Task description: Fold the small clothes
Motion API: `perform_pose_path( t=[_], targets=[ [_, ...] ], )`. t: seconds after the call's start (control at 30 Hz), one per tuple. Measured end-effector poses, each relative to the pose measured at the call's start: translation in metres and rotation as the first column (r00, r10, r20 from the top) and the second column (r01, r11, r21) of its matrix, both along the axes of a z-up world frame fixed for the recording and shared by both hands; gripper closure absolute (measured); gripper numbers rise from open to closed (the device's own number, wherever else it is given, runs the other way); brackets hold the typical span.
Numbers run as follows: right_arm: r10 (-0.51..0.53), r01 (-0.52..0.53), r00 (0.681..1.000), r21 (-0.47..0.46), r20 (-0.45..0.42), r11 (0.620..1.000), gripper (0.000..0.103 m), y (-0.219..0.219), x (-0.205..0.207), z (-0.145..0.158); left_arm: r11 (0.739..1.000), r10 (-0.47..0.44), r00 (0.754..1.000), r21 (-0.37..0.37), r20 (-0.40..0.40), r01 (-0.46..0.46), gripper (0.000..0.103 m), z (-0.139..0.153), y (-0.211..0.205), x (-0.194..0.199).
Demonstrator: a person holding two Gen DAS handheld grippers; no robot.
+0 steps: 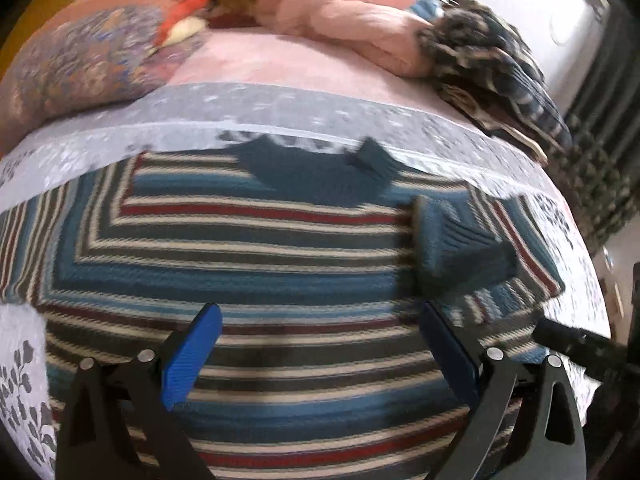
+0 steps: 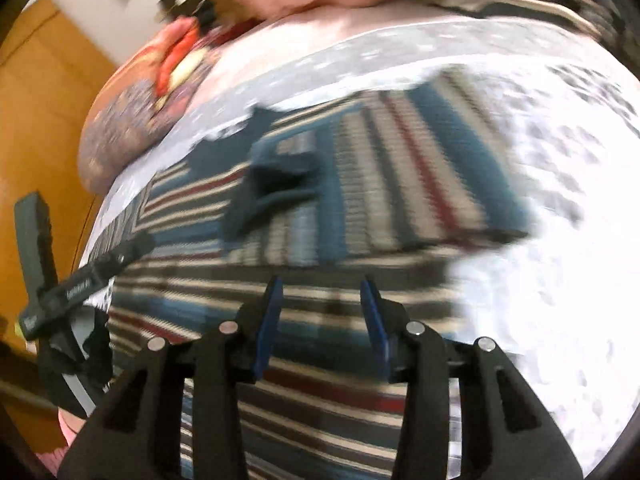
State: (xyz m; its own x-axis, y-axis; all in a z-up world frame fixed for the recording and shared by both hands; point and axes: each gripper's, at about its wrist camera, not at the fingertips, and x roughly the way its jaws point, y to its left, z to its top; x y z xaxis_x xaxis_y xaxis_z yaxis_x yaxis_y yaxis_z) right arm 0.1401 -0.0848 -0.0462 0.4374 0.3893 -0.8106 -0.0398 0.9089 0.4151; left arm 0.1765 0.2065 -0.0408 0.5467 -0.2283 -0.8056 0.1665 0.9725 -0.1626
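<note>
A striped knit sweater (image 1: 248,264) in teal, cream, red and grey lies flat on the bed, its dark teal collar (image 1: 304,168) at the far edge. One sleeve with a teal cuff (image 1: 460,248) is folded inward over the right side of the body. My left gripper (image 1: 320,344) hovers open over the sweater's lower body, nothing between its blue pads. In the right wrist view the same sweater (image 2: 360,184) is blurred, with the folded sleeve (image 2: 420,168) across it. My right gripper (image 2: 322,316) is open above the sweater's lower part, holding nothing.
The bed has a white floral cover (image 1: 24,360) and a pink sheet (image 1: 280,64). A patterned pillow (image 1: 80,60), a pink bundle (image 1: 340,12) and a dark striped garment (image 1: 500,64) lie at the far side. The other gripper's body (image 2: 72,284) shows left, by a wooden panel (image 2: 40,128).
</note>
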Motion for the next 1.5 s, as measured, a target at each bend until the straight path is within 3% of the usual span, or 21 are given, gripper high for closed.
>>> perform_pose_path(
  t=[0.17, 0.2, 0.27, 0.33, 0.4, 0.43, 0.47, 0.57, 0.63, 0.7, 0.93, 1.03, 1.23, 1.3, 1.5],
  targets=[
    [-0.057, 0.057, 0.998, 0.020, -0.003, 0.998, 0.056, -0.041, -0.008, 0.000, 0.981, -0.098, 0.995, 0.165, -0.006, 0.097, 0.004, -0.012, -0.076, 0.005],
    [-0.065, 0.065, 0.998, 0.016, -0.002, 0.998, 0.056, -0.048, -0.010, 0.000, 0.967, -0.096, 0.995, 0.235, -0.007, 0.095, 0.004, -0.019, -0.093, 0.009],
    [-0.069, 0.069, 0.998, 0.007, -0.001, 0.998, 0.055, -0.055, -0.012, -0.001, 0.949, -0.082, 0.997, 0.305, -0.012, 0.082, 0.004, -0.030, -0.107, 0.018],
    [-0.074, 0.074, 0.997, 0.007, -0.005, 0.997, 0.055, -0.062, -0.013, -0.003, 0.939, -0.055, 0.998, 0.339, -0.027, 0.061, 0.010, -0.043, -0.115, 0.030],
    [-0.075, 0.075, 0.997, 0.003, -0.006, 0.997, 0.055, -0.067, -0.013, -0.003, 0.958, -0.060, 0.997, 0.276, -0.049, 0.071, 0.039, -0.048, -0.113, 0.037],
    [-0.079, 0.079, 0.997, -0.005, -0.004, 0.997, 0.055, -0.069, -0.013, -0.003, 0.975, -0.073, 0.995, 0.204, -0.061, 0.084, 0.051, -0.047, -0.109, 0.039],
    [-0.080, 0.080, 0.997, -0.009, -0.003, 0.997, 0.055, -0.072, -0.012, -0.002, 0.984, -0.084, 0.994, 0.149, -0.075, 0.094, 0.072, -0.045, -0.106, 0.041],
    [-0.091, 0.091, 0.996, -0.017, 0.006, 0.996, 0.055, -0.077, -0.008, 0.002, 0.997, -0.060, 0.996, 0.051, -0.064, 0.064, 0.089, -0.033, -0.092, 0.042],
    [-0.092, 0.093, 0.996, -0.020, 0.014, 0.995, 0.056, -0.079, -0.004, 0.007, 0.997, -0.053, 0.998, -0.062, -0.044, 0.050, 0.090, -0.022, -0.072, 0.040],
    [-0.084, 0.085, 0.996, -0.021, 0.021, 0.996, 0.056, -0.077, 0.002, 0.011, 0.991, -0.049, 0.999, -0.124, -0.021, 0.046, 0.091, -0.011, -0.057, 0.037],
    [-0.018, 0.018, 1.000, 0.039, 0.004, 0.999, 0.056, -0.048, 0.039, 0.010, 0.985, 0.002, 0.999, -0.171, 0.037, 0.005, 0.091, 0.006, -0.013, 0.039],
    [0.009, -0.008, 0.999, 0.050, -0.032, 0.999, 0.056, -0.034, 0.055, 0.000, 0.978, 0.020, 1.000, -0.207, 0.016, -0.016, 0.091, -0.001, 0.004, 0.043],
    [0.008, -0.011, 0.994, -0.032, -0.105, 0.999, 0.057, -0.021, 0.069, -0.034, 0.963, 0.084, 0.992, -0.250, -0.091, -0.104, 0.087, -0.043, 0.034, 0.056],
    [0.019, -0.025, 0.995, -0.062, -0.094, 0.998, 0.057, -0.017, 0.068, -0.037, 0.959, 0.112, 0.989, -0.250, -0.099, -0.134, 0.081, -0.051, 0.043, 0.054],
    [0.023, -0.028, 0.995, -0.042, -0.100, 0.999, 0.057, -0.020, 0.069, -0.039, 0.897, 0.217, 0.970, -0.369, -0.112, -0.244, 0.079, -0.053, 0.092, 0.047]
  ],
)
